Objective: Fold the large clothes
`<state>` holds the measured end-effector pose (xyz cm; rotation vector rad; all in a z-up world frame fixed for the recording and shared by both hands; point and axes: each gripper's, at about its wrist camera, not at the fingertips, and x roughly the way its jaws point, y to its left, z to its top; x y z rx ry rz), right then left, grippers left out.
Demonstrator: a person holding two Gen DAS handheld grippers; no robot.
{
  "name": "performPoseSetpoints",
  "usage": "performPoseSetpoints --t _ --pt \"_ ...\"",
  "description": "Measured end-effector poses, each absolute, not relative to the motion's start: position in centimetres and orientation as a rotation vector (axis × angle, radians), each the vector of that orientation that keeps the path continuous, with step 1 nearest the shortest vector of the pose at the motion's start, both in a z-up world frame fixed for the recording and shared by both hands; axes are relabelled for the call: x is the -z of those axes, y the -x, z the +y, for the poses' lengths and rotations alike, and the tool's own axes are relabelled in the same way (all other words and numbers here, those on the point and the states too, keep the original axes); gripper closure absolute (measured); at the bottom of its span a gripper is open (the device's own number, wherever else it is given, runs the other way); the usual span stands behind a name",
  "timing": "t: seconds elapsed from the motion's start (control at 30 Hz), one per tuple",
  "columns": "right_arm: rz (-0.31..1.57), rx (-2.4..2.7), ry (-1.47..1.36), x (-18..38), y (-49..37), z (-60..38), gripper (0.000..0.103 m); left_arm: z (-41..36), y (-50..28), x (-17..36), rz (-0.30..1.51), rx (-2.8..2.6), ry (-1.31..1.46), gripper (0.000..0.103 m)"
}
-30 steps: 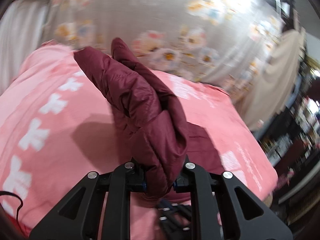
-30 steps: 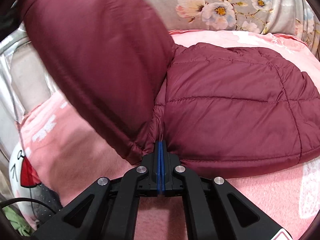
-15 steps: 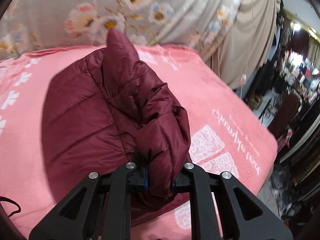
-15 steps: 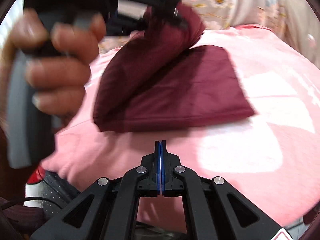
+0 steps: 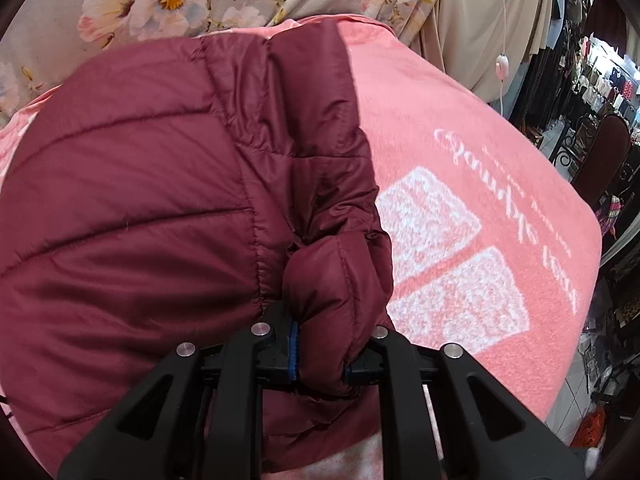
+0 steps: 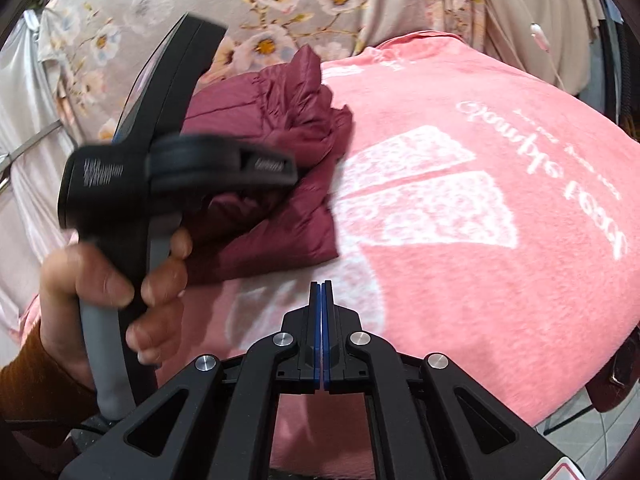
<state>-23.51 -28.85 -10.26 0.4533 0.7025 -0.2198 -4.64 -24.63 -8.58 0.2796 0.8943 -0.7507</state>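
**Quilted jacket held over a pink blanket**

The maroon jacket (image 5: 152, 208) lies in a folded heap on the pink blanket (image 5: 460, 128), toward the blanket's far left side in the right wrist view. Its shell is smooth and slightly glossy, stitched into puffy horizontal channels; the upper layer is creased and bunched along its right edge. The left gripper (image 5: 320, 354) has its fingers partly apart, pinching a thick padded roll of the jacket between the blue pads. In the right wrist view the same gripper (image 6: 256, 168) appears blurred, gripped by the left hand (image 6: 116, 292), its tip buried in the crumpled fabric (image 6: 288, 120). The right gripper (image 6: 321, 336) hovers above the blanket's near edge, its fingers pressed together with nothing between them, well apart from the jacket. The blanket is fleecy, printed with white blocks and script lettering (image 6: 552, 160). Behind hangs a grey floral curtain (image 6: 280, 8) in soft folds.
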Motion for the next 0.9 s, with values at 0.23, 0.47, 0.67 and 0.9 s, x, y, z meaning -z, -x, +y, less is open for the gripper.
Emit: performPoseSetpoints --t 0.23,0.47,0.67,0.9 --pt "0.653 0.250 -0.472 8.5 22.9 -30.9 0.087 -22.5 4.5 4.5 0.908 0.873 -0.150 0.054" --pt "0.528 0.180 -0.468 5.1 20.7 -31.4 0.045 -18.0 2.0 -5.5 0.719 0.879 -0.008 0.019" --pt "0.457 0.129 -0.582 4.2 17.7 -31.9 0.043 -21.6 -5.4 -5.6 0.830 0.807 -0.066 0.028" --pt "0.484 0.151 -0.603 5.2 14.2 -33.8 0.051 -26.9 -8.4 -1.3 0.945 0.769 -0.232 0.044"
